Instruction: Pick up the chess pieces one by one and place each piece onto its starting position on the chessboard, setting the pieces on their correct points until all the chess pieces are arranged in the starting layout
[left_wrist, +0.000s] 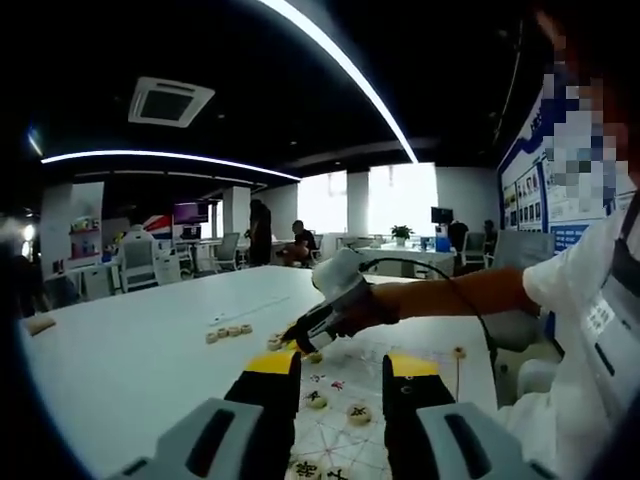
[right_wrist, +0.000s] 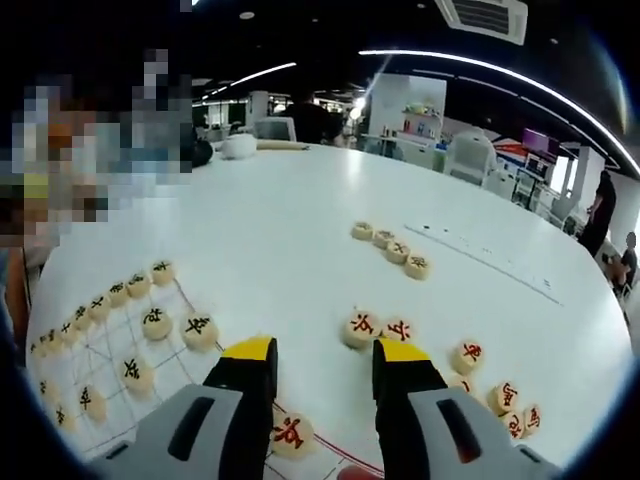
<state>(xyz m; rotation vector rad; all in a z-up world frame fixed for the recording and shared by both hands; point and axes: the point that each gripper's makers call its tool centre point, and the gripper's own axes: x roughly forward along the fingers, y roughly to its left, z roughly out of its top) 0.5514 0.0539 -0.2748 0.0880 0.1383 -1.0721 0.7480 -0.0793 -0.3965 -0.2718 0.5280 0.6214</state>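
In the left gripper view my left gripper is open and holds nothing, above the white chessboard. Pale round pieces lie on its lines. My right gripper, held in a person's hand, reaches in from the right and points down at the board's far edge. In the right gripper view my right gripper is open, low over the table. Two red-marked pieces lie just ahead of its jaws. A red piece sits near its left jaw. Black-marked pieces stand on the chessboard at left.
A row of several loose pieces lies farther out on the white table; the same row lies left of the board. More red pieces lie at the right. A person's sleeve is at the right. Office chairs and people stand far behind.
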